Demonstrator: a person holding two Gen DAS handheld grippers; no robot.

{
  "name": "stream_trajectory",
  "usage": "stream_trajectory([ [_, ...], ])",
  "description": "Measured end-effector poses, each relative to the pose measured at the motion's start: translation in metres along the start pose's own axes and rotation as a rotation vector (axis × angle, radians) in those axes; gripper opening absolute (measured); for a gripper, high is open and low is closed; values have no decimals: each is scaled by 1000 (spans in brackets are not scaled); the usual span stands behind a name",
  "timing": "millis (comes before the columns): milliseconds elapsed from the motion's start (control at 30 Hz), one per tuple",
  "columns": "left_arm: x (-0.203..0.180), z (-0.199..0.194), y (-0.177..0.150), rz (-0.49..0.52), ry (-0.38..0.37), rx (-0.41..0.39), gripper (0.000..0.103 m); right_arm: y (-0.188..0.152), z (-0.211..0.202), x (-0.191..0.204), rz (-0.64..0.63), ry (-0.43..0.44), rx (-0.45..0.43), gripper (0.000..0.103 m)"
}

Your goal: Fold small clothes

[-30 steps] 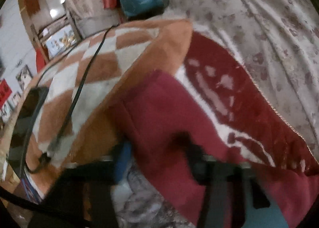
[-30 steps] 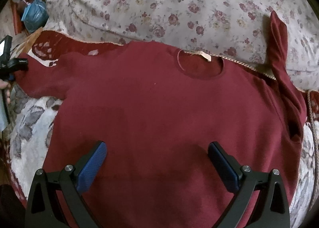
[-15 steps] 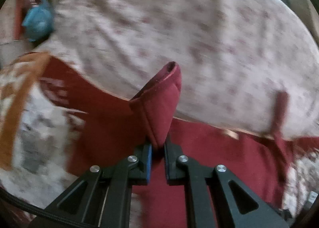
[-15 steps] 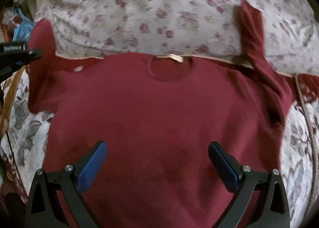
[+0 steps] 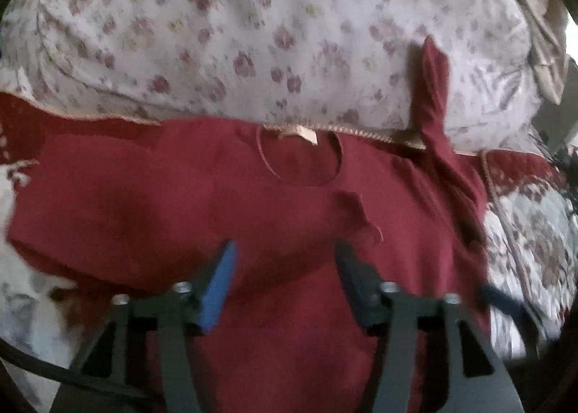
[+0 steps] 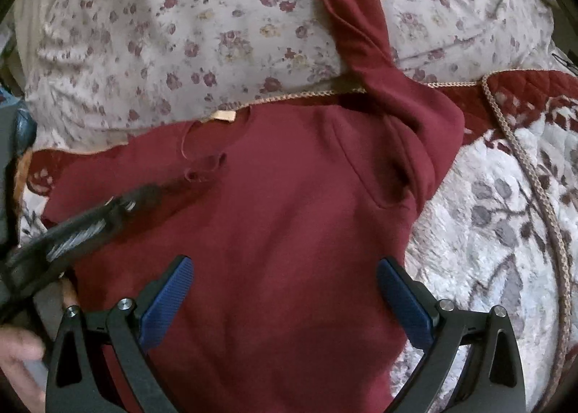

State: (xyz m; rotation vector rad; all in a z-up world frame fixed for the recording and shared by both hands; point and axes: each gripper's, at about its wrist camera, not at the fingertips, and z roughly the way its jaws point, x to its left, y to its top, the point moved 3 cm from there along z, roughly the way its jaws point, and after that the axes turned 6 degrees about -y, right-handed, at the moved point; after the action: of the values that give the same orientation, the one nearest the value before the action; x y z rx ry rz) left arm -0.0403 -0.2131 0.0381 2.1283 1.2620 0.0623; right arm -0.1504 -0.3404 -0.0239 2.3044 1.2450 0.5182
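A dark red sweatshirt [image 5: 253, 203] lies flat on the bed, collar with a tan label [image 5: 300, 133] at the far side. Its left sleeve is folded across the chest, the cuff [image 5: 357, 211] lying below the collar. The right sleeve [image 6: 361, 34] points up onto the floral quilt. My left gripper [image 5: 285, 261] is open and empty just above the folded sleeve. My right gripper [image 6: 285, 286] is open and empty over the sweatshirt's lower body [image 6: 289, 232]. The left gripper also shows in the right wrist view [image 6: 151, 192], blurred, near the cuff.
A floral quilt [image 5: 253, 34] is bunched behind the sweatshirt. A red and grey patterned bedspread [image 6: 505, 214] with braided trim lies to the right. A hand [image 6: 18, 359] shows at the lower left of the right wrist view.
The left gripper carried the left sleeve across the chest, let it go and opened. The right gripper drifted right, staying open over the lower body.
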Motion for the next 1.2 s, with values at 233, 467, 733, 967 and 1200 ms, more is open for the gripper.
stream_trajectory([
  [233,85,-77,-21,6,330,-103,87,25,5,35,-88,58,-58,97],
  [467,183,-63,-44,-241,410,-9,87,49,60,74,-136,115,50,26],
  [733,203,-91,-38,-306,426,-99,87,75,25,56,-146,42,-132,11],
  [967,189,-75,-35,-289,396,-102,87,92,38,0,-60,-163,-122,11],
  [1200,166,-61,-24,-246,328,-140,87,88,47,-5,-113,-237,-127,11],
])
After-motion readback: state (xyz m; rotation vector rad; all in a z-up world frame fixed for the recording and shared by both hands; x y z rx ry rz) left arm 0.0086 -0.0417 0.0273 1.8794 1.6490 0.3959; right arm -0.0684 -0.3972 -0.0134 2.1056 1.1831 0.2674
